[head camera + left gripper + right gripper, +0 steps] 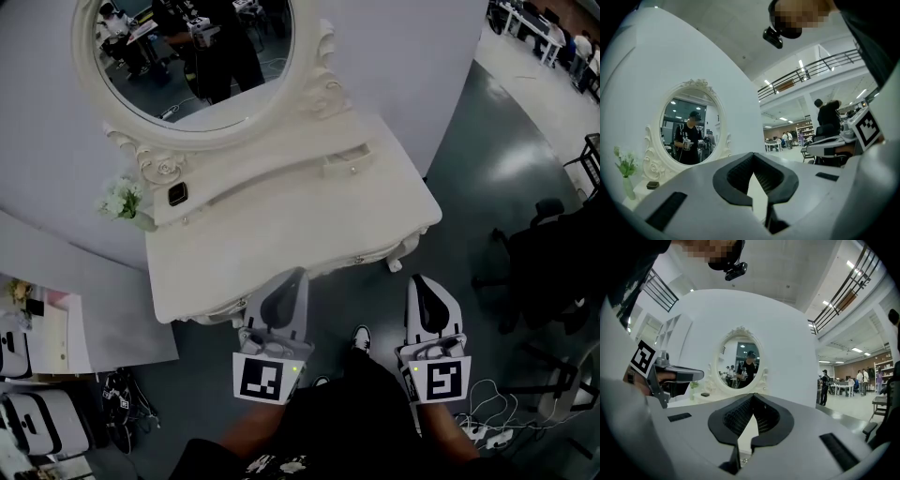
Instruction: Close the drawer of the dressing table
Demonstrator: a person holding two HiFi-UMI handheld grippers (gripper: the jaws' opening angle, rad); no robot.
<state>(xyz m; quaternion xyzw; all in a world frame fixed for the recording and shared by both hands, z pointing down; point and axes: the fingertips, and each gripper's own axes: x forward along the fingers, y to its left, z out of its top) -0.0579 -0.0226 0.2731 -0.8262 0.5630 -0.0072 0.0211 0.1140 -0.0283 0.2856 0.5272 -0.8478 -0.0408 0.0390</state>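
The white dressing table with its oval mirror stands ahead of me against a pale wall. Its drawer front is mostly hidden under the tabletop's front edge; one small knob shows there. My left gripper is shut and empty, its tip at the table's front edge. My right gripper is shut and empty, over the floor just right of the table's front corner. In the left gripper view the left gripper points level toward the mirror. The right gripper also faces the mirror.
A vase of white flowers and a small dark item sit on the table's raised shelf at the left. A dark office chair stands at the right. Cables and a power strip lie on the floor. Bags and boxes crowd the left.
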